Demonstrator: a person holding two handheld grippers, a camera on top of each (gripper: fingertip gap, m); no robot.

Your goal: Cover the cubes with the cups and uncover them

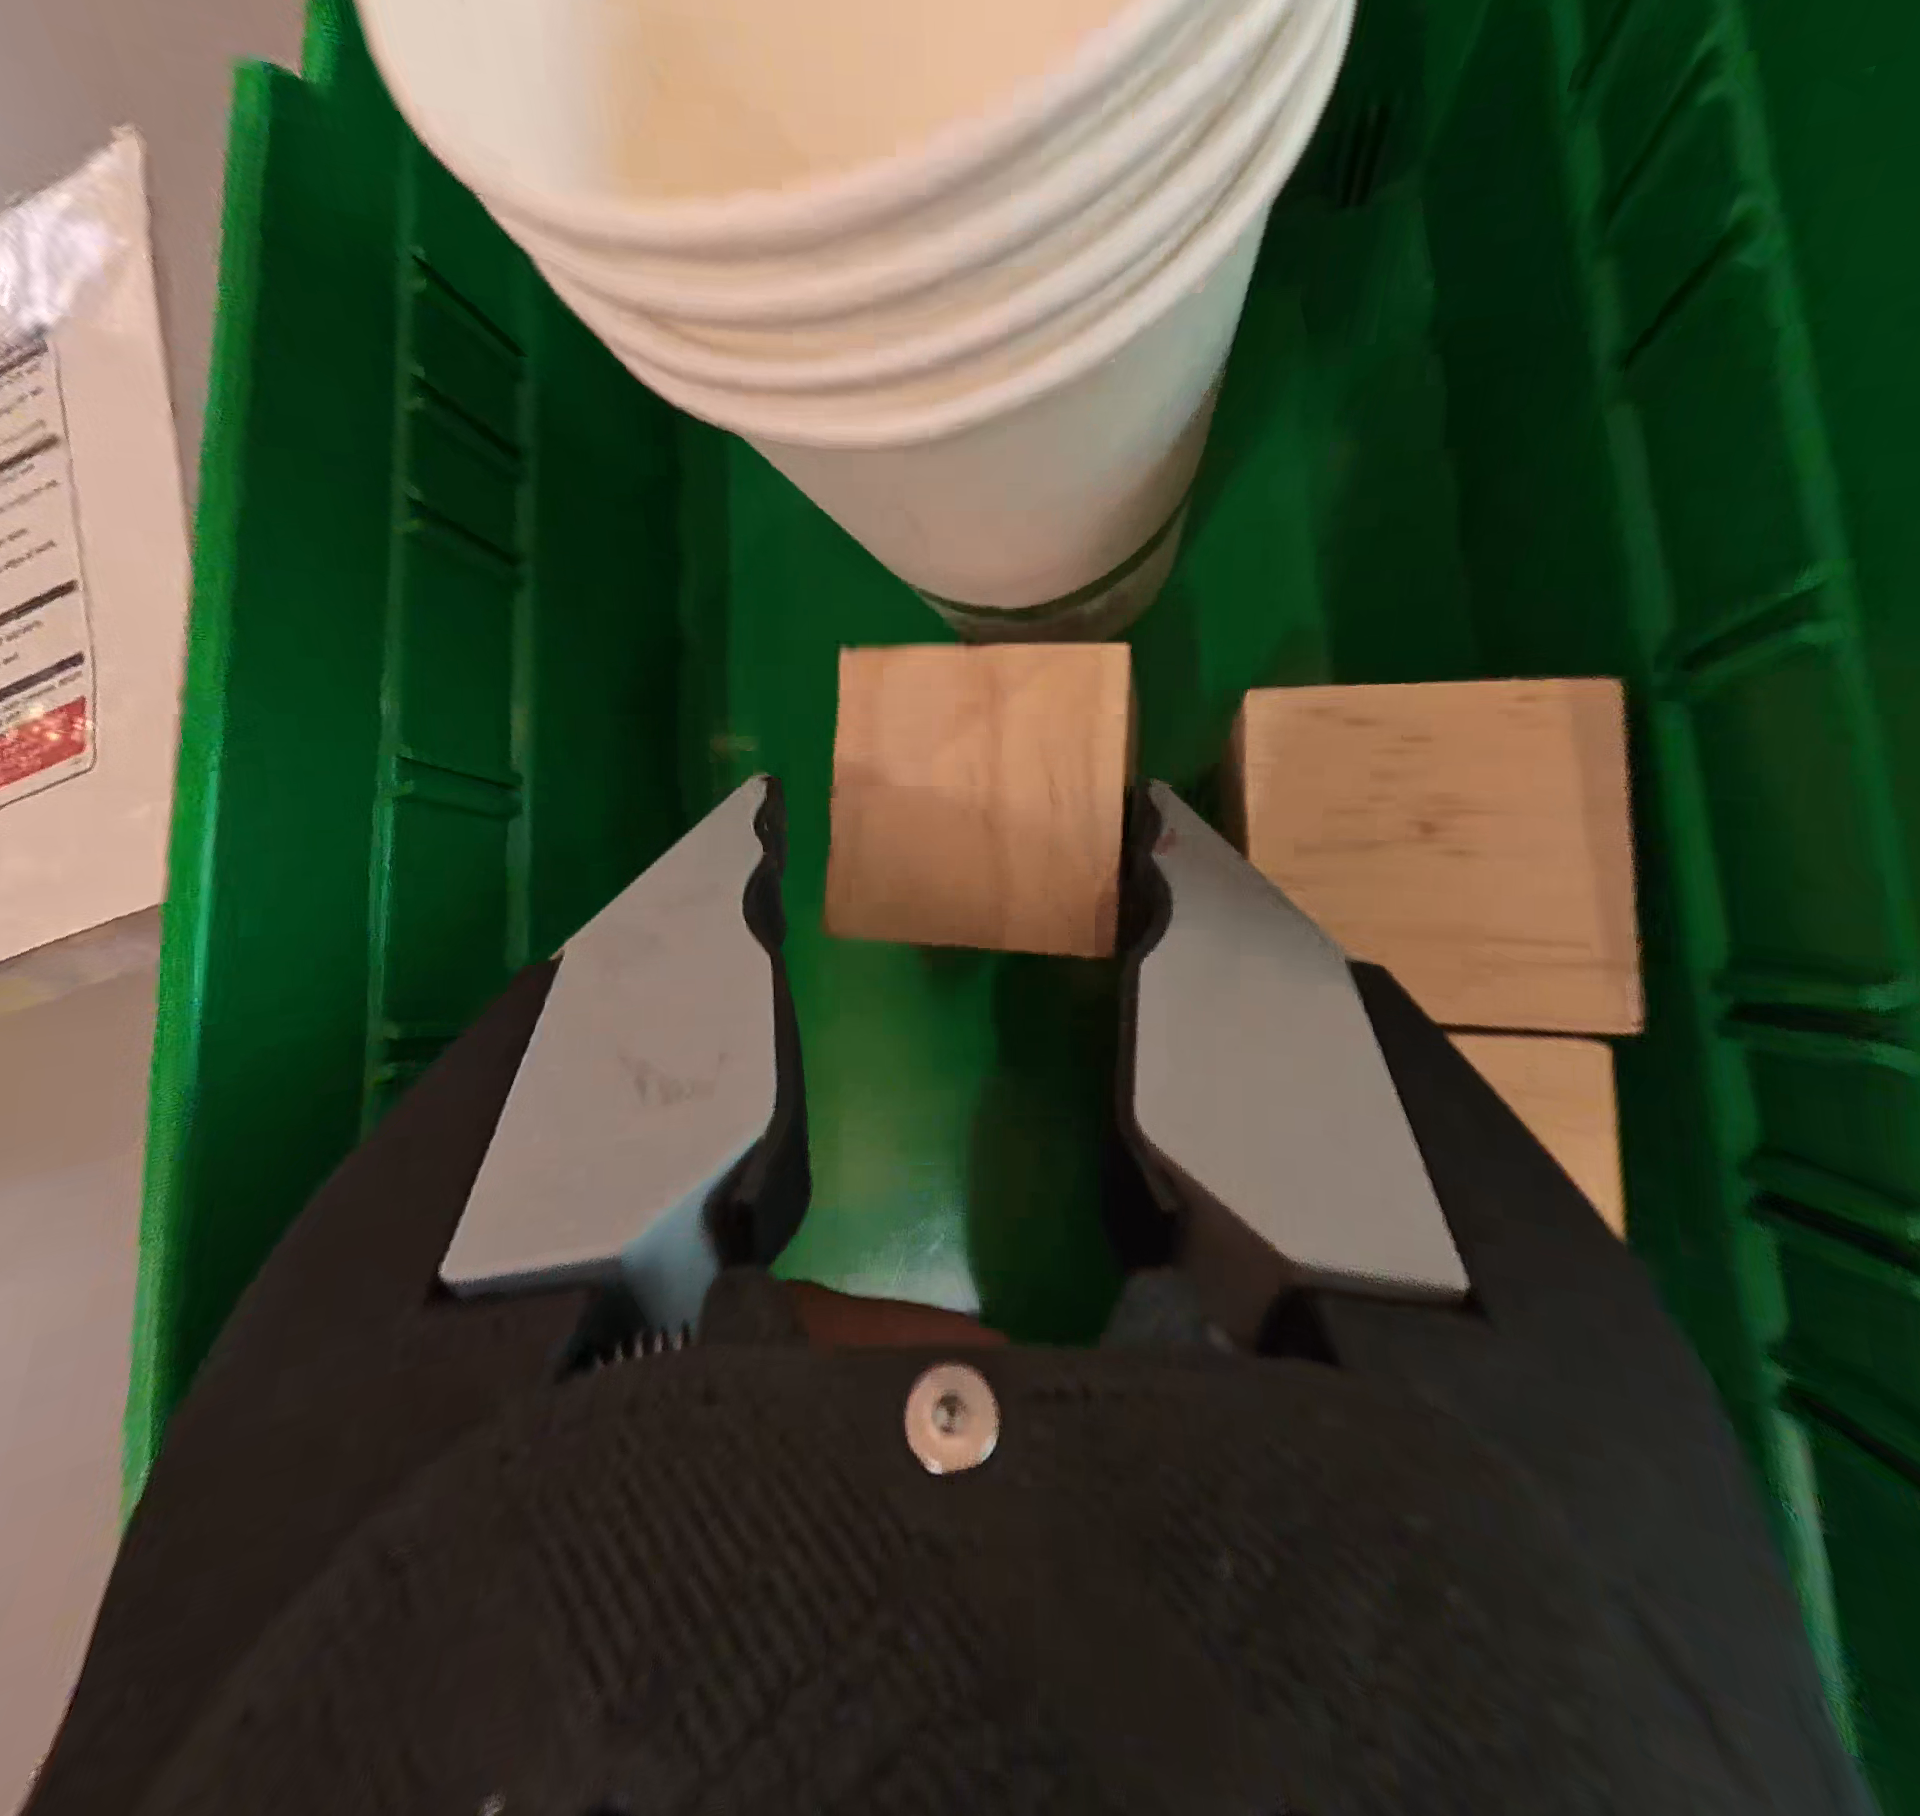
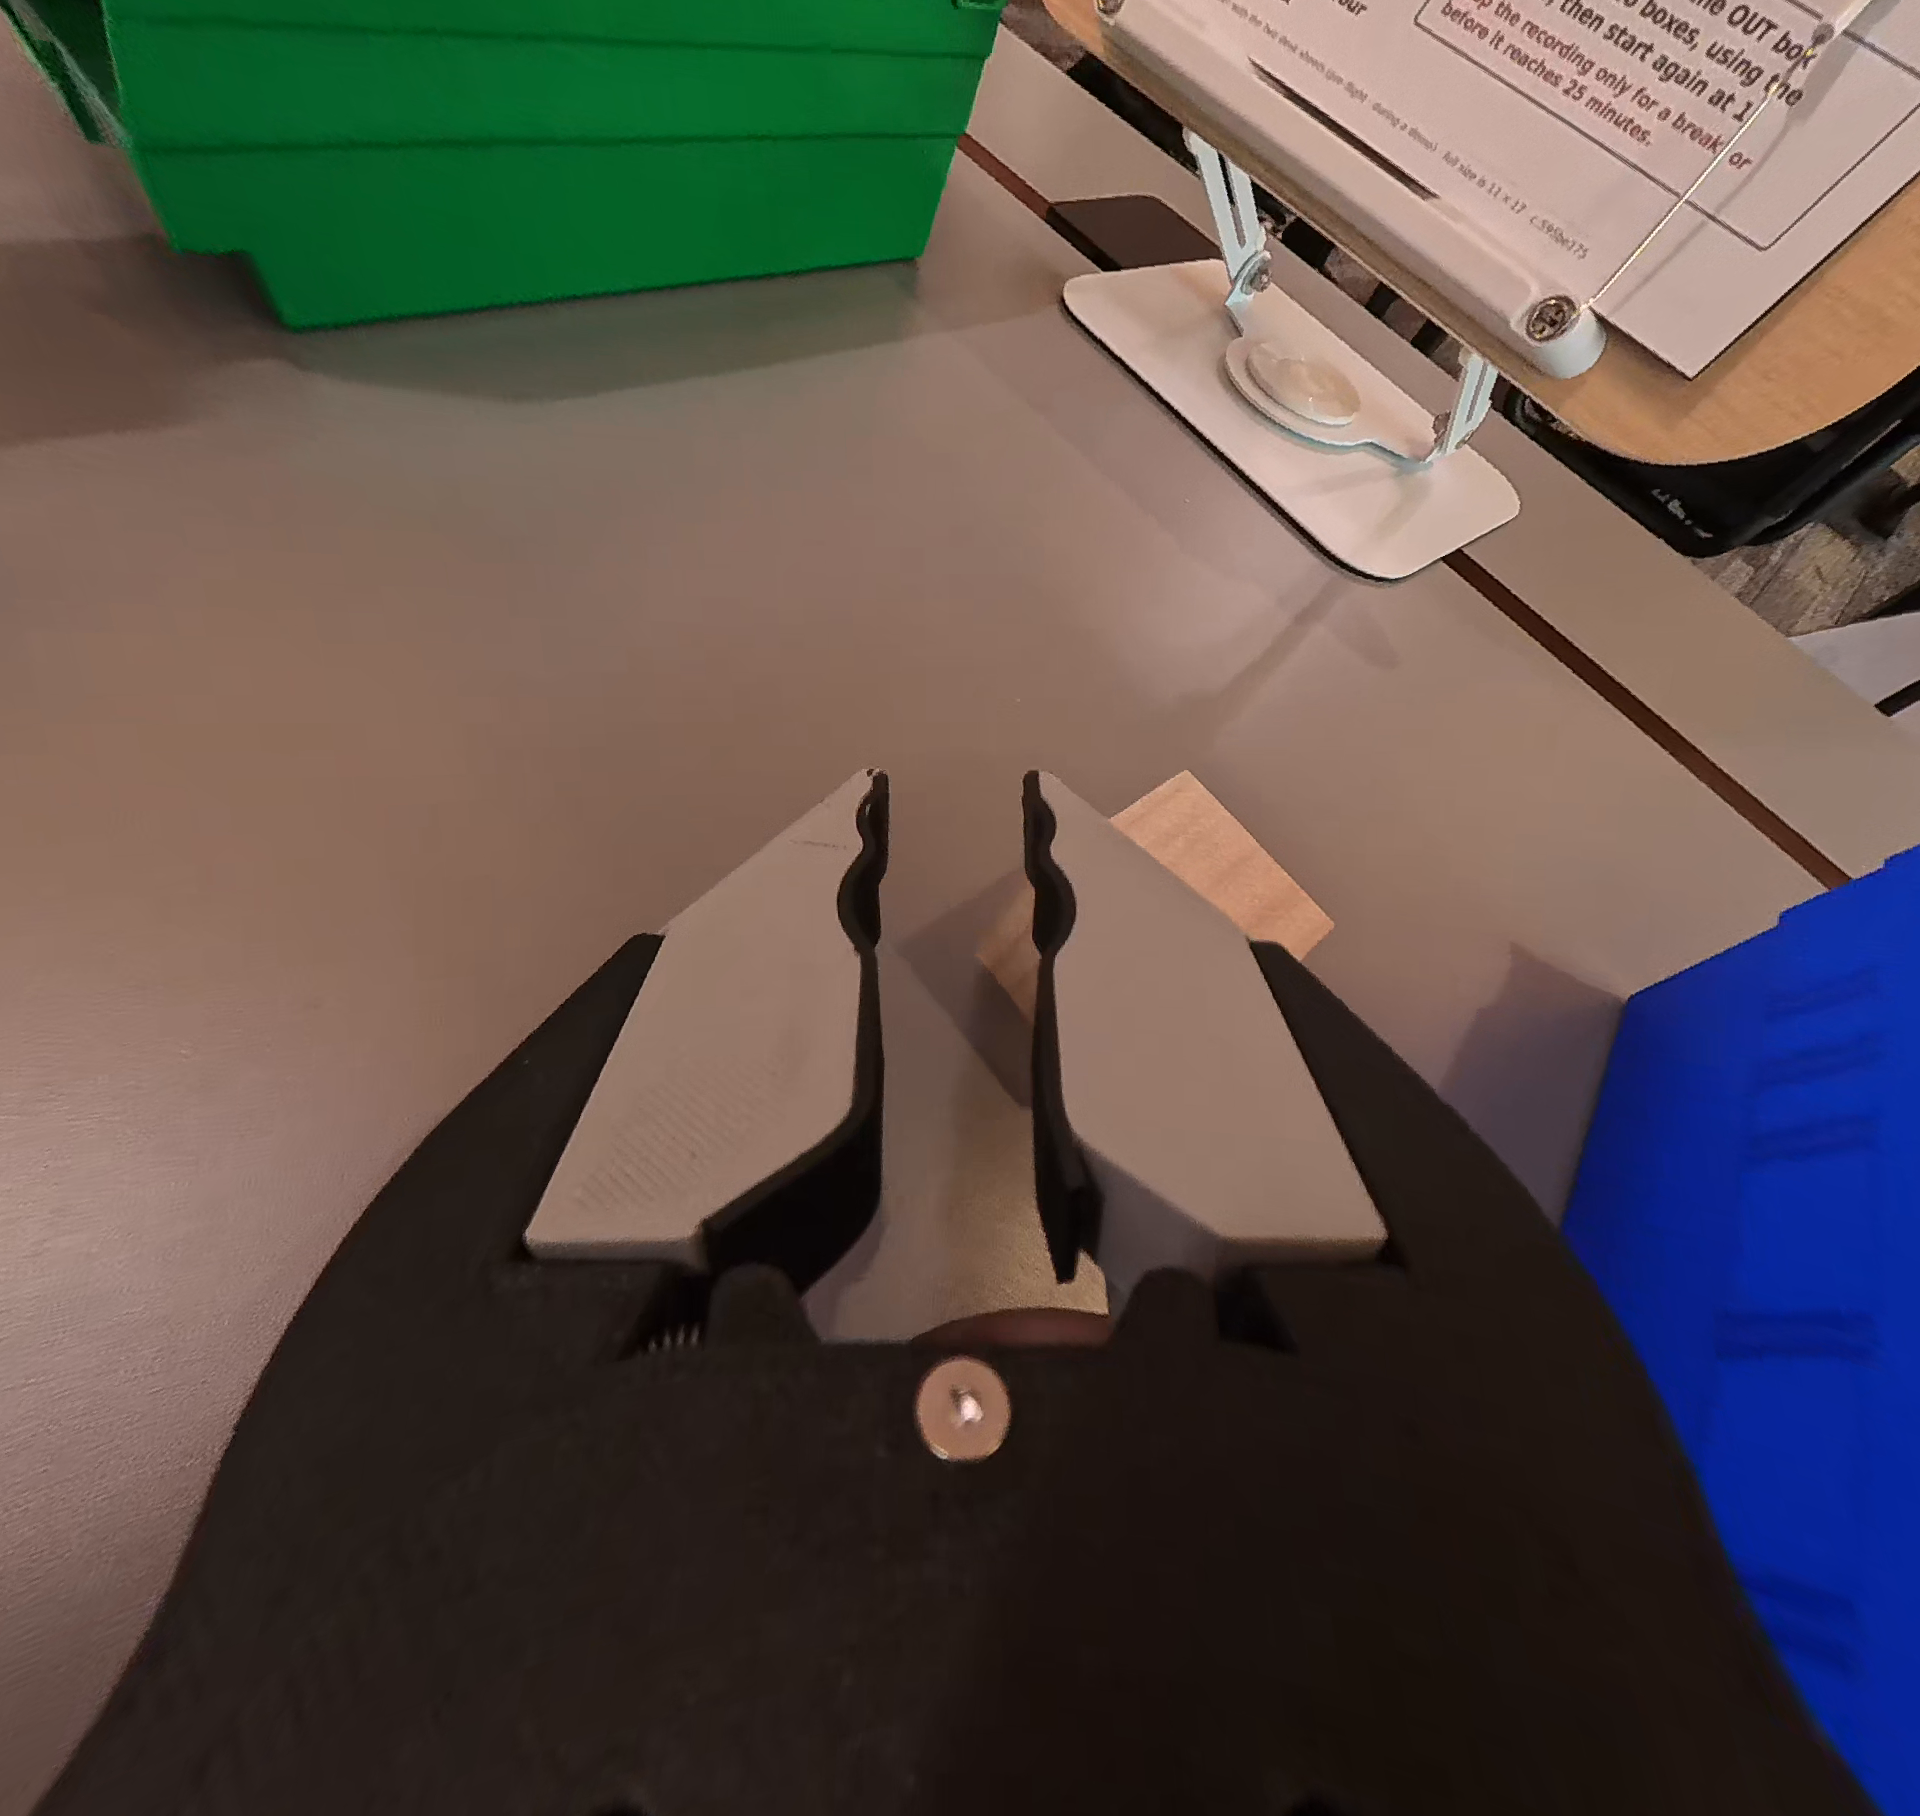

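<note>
While my right gripper [image 2: 954, 779] idles part-open and bare, my spread left gripper [image 1: 954, 790] straddles a wooden cube [image 1: 977, 800] in the green bin [image 1: 312, 623], left pad clear.

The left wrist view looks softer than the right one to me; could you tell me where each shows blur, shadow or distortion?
Left wrist view: motion blur smears the green bin ribs and the edges of the cube; the cup stack looms large and soft. Right wrist view: mostly sharp, with soft shadows on the table beside the green bin and stand; wide-angle bending shows at the edges.
</note>
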